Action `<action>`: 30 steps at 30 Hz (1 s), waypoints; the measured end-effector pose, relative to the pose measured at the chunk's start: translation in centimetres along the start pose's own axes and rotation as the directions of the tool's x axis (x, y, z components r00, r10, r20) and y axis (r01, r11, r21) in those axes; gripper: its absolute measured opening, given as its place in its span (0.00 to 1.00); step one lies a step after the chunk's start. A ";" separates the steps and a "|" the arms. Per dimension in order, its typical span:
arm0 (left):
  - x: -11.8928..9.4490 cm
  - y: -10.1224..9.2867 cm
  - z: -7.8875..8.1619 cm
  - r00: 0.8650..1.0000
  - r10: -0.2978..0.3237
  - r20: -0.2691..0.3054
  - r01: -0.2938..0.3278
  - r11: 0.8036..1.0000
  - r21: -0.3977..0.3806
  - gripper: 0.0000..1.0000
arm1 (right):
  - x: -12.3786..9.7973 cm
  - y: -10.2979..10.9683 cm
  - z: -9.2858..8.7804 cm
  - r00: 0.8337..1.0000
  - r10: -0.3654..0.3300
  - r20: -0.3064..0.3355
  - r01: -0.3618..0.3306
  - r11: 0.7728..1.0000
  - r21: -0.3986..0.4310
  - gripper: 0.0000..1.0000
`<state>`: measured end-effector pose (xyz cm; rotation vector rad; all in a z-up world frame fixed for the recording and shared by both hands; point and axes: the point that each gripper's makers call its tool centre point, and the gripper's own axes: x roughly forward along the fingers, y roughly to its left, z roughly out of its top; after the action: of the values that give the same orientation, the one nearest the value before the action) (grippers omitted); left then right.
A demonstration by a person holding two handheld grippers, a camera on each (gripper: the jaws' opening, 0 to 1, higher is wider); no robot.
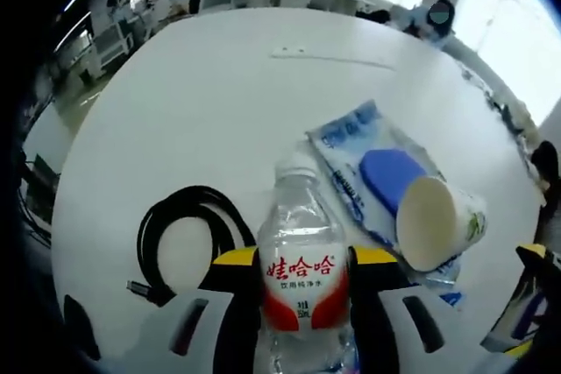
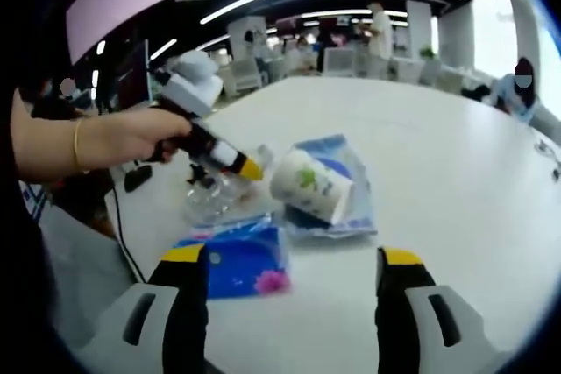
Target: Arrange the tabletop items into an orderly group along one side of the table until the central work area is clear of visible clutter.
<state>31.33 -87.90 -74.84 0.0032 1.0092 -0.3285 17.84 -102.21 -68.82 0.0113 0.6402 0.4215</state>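
So, left gripper [image 1: 302, 291]: I'm clamping the water bottle [image 1: 301, 273] at its label, over the table [image 1: 202, 102].
Handling: thin plastic, probably crushing easily, so I'm gripping mid-body.
Right gripper [image 2: 294, 299]: hanging open, empty.

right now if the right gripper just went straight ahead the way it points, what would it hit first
Probably the paper cup, lying on its side on a blue plastic packet directly ahead of the open right gripper. The blue tissue pack sits beside its left jaw and might get brushed first; depth is unclear.
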 end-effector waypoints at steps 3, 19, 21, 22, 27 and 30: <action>-0.2 -0.1 0.1 1.000 -0.013 0.016 0.013 1.000 0.007 0.36 | 0.0 0.0 0.1 1.000 -0.001 0.003 0.001 1.000 -0.001 0.76; -3.3 0.7 0.9 0.980 -0.030 0.195 0.027 0.999 0.017 0.35 | 0.0 0.6 0.8 1.000 0.005 0.012 -0.005 1.000 -0.017 0.76; -3.9 1.2 0.8 0.978 -0.008 0.208 0.008 1.000 0.000 0.35 | 0.0 0.8 0.8 1.000 0.010 0.012 -0.009 1.000 -0.020 0.76; -4.1 1.2 0.9 0.975 -0.010 0.221 0.011 1.000 -0.003 0.35 | 0.0 0.9 0.8 1.000 0.011 0.012 -0.011 1.000 -0.022 0.76; -5.4 1.5 1.0 0.961 -0.004 0.277 0.012 1.000 -0.026 0.35 | 0.2 1.4 0.8 1.000 0.021 0.009 -0.021 0.999 -0.031 0.76; -6.0 1.5 1.1 0.956 -0.005 0.294 0.014 1.000 -0.027 0.35 | 0.1 1.6 0.9 1.000 0.024 0.012 -0.023 0.999 -0.032 0.76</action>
<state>29.75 -85.06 -69.49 -0.0752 0.7186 -0.3126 17.88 -100.60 -67.92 -0.0087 0.6220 0.4538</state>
